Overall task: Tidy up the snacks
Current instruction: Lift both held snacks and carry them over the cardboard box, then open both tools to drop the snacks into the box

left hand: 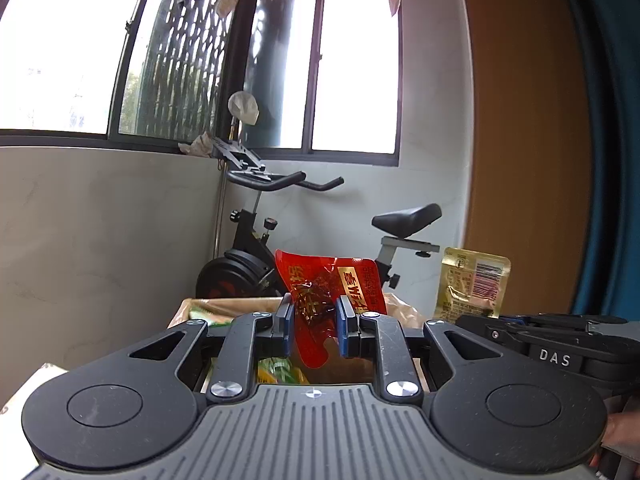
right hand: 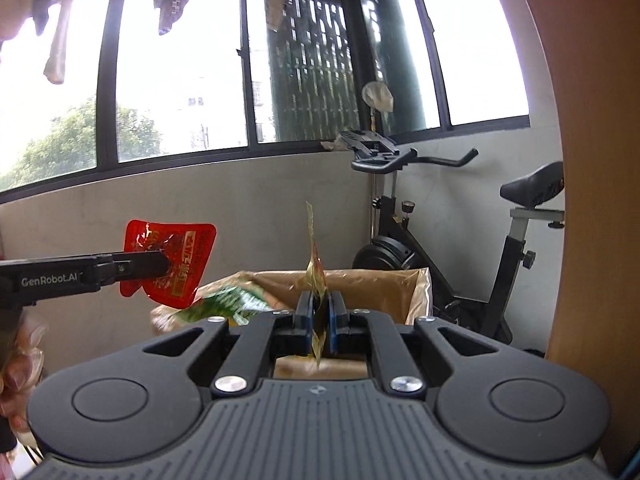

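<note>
Red snack packet [left hand: 320,304], glossy with gold lettering, crumpled, hangs upright and pinched at mid-body above the open cardboard box [left hand: 224,304]. Gold snack packet [left hand: 474,284], barcode side showing in the left wrist view, stands upright beside it, clamped at its lower edge. Green packets [right hand: 224,304] lie inside the box.

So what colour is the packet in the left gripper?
Red packet with gold lettering, clearest in the right wrist view.

Open cardboard box [right hand: 400,292] below both grippers, top unobstructed; exercise bike [right hand: 460,264] just behind it, wooden panel [right hand: 592,200] blocks right side.
</note>
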Demonstrator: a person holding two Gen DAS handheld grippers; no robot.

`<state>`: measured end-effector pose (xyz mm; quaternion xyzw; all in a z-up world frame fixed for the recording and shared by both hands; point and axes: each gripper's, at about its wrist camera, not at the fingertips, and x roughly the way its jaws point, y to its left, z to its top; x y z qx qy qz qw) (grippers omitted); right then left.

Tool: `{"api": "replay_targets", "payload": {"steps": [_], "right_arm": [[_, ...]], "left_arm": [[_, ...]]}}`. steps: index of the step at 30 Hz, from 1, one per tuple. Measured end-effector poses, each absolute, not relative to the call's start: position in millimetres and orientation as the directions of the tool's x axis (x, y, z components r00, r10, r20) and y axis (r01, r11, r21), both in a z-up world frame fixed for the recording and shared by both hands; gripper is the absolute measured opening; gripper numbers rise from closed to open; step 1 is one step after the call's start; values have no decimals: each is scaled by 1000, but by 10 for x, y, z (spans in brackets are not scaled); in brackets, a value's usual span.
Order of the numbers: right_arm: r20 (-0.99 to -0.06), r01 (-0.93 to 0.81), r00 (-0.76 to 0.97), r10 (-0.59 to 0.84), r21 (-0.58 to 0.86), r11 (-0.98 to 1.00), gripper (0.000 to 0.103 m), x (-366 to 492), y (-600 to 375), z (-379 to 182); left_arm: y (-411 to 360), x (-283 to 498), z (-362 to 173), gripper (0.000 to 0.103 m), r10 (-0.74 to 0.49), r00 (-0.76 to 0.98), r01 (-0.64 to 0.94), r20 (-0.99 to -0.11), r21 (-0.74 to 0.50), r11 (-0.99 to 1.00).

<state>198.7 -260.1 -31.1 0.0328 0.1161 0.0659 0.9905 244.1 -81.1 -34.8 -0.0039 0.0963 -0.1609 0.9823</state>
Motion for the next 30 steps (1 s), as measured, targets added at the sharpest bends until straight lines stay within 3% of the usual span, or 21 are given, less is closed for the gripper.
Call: {"api": "replay_targets", "payload": {"steps": [10, 17, 18, 19, 21, 26, 28, 30], "right_arm": [[-393, -40, 917, 72, 90, 995, 8, 2840, -2798, -544], [-473, -36, 879, 64, 69, 997, 10, 2942, -2824, -735], [-478, -31, 877, 56, 60, 998, 10, 2927, -2820, -754], [-472, -30, 880, 52, 55, 998, 10, 2902, -2820, -767], [-461, -38, 886, 59, 55, 998, 15, 2856, -2817, -766], [-439, -71, 895, 75, 25, 997, 46, 2708, -2710, -751], [-430, -77, 900, 70, 1, 997, 51, 2648, -2668, -742], [-424, -89, 902, 79, -4, 996, 57, 2588, -2641, -734]], "left_arm": [[-914, 3248, -553, 22, -283, 897, 274, -340, -77, 959], [-876, 3297, -702, 24, -290, 880, 291, -376, -55, 955], [-863, 3301, -713, 34, -293, 878, 294, -378, -56, 954], [-841, 3302, -719, 53, -292, 877, 292, -382, -59, 955], [-803, 3279, -727, 68, -275, 887, 269, -371, -67, 961], [-720, 3240, -696, 75, -267, 886, 261, -379, -69, 963], [-680, 3190, -676, 86, -266, 890, 263, -371, -60, 963], [-623, 3124, -655, 91, -259, 897, 258, -358, -49, 965]]}}
